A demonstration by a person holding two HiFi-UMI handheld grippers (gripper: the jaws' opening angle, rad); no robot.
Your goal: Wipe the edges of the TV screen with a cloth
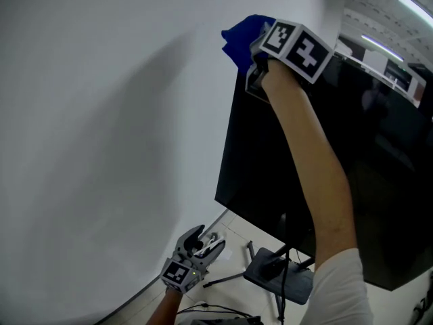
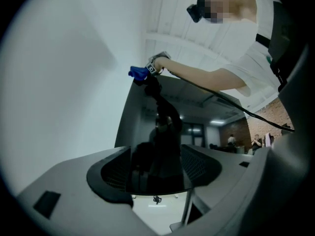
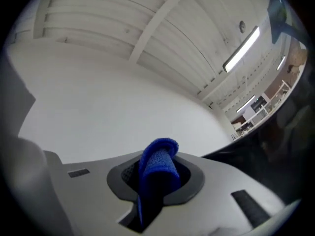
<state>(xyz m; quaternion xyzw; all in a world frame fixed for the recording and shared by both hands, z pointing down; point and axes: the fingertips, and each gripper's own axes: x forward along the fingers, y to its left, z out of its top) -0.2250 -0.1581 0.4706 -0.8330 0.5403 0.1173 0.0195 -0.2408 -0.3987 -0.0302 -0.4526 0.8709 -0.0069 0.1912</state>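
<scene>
Bright, even indoor light. The source is the ceiling strip lights [image 1: 411,4]; one blows out white in the right gripper view. The white wall [image 1: 101,114] carries a soft diagonal shadow in the head view. The TV screen [image 1: 385,161] is dark and glossy, mirroring room lights in the left gripper view. Both gripper views show fisheye bending and black corners. The cloth [image 3: 158,168], close to the lens, is slightly soft.

In the head view the TV [image 1: 270,147] runs off the right edge, the arm [image 1: 311,161] covers a strip of it, and the cube [image 1: 298,46] hides the jaws of the right claw [image 3: 157,178] and part of the cloth [image 1: 240,32]. Distant people [image 2: 231,140] are too small to make out.
</scene>
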